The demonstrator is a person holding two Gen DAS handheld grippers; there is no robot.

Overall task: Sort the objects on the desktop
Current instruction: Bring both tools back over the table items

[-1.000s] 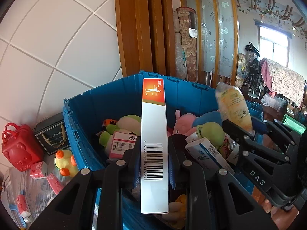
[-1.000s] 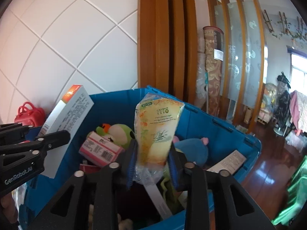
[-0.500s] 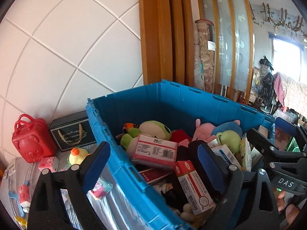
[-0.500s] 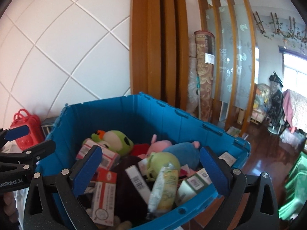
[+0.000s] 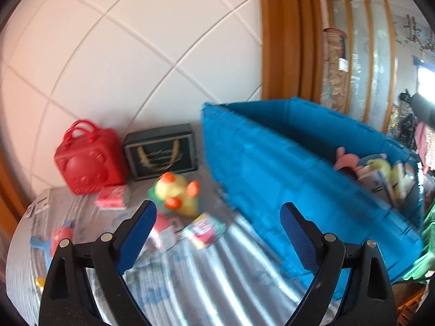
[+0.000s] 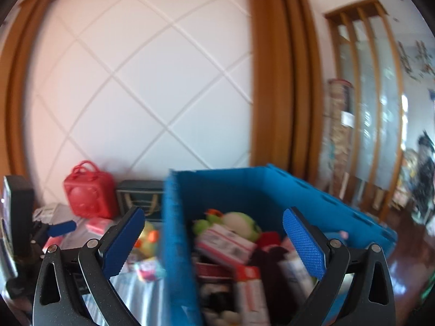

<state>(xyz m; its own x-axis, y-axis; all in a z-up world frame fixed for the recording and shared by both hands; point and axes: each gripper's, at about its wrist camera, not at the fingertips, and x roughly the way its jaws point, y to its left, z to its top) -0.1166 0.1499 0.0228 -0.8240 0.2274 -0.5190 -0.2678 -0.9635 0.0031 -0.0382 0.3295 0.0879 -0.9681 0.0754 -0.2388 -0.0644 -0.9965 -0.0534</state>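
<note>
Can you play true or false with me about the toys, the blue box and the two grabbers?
1. The yellow duck toy sits on the table outside the blue crate. True.
2. The left gripper is squeezing a white box. False: its jaws stand wide apart with nothing between them.
3. The red bag stands by the tiled wall, next to a dark box. True.
4. The blue crate is empty. False: plush toys and small boxes fill it, like the green plush.
5. The right gripper holds a snack packet. False: it is open and empty.
</note>
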